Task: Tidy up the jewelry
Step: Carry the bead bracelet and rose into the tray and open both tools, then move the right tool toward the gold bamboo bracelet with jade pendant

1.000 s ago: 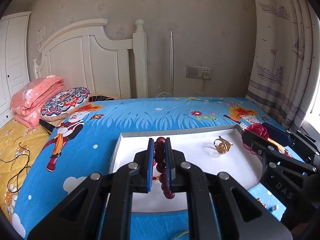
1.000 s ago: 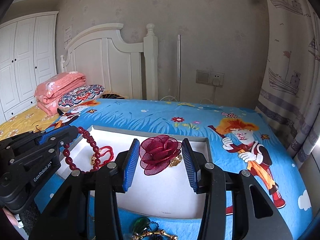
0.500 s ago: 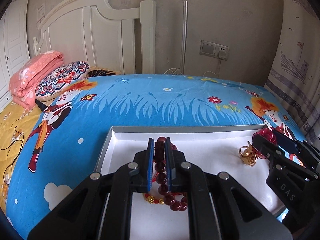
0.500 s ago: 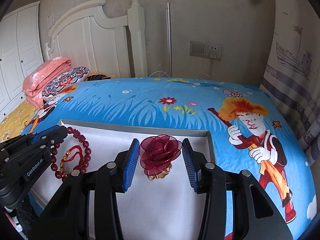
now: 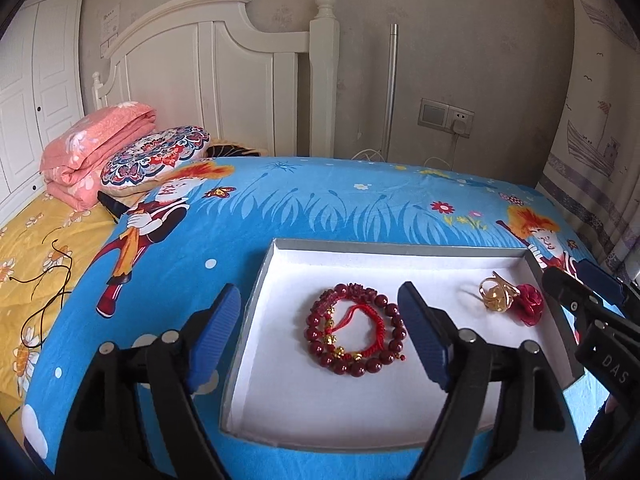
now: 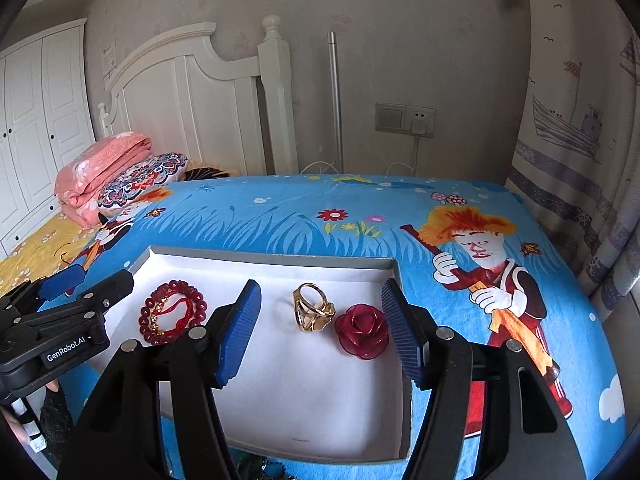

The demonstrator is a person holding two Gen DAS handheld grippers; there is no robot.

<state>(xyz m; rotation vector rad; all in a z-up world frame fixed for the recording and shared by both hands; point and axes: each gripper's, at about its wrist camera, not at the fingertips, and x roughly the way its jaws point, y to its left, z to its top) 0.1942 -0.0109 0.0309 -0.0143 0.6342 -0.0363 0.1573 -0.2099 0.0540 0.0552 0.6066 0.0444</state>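
Observation:
A shallow white tray [image 5: 360, 245] [image 6: 264, 261] lies on the blue cartoon bedspread. A dark red bead bracelet [image 5: 354, 330] [image 6: 174, 312] with a red cord rests on its white floor, between the wide-apart fingers of my left gripper [image 5: 320, 336], whose jaws are opening; no pad touches it. A gold ring [image 6: 313, 312] [image 5: 495, 295] and a red rose ornament [image 6: 362, 336] [image 5: 530, 306] lie side by side in the tray. My right gripper [image 6: 320, 332] straddles both, its jaws opening, pads clear of them.
Folded pink blanket [image 5: 92, 144] and patterned pillow [image 5: 156, 156] sit near the white headboard [image 5: 212, 68]. A black cord [image 5: 48, 292] trails on the yellow sheet. Green and gold jewelry [image 6: 260, 466] peeks below the tray. Curtain [image 6: 580, 140] hangs at right.
Both grippers opened and drew back. The bracelet dropped from the left jaws onto the tray floor; the rose left the right jaws and lies beside the ring.

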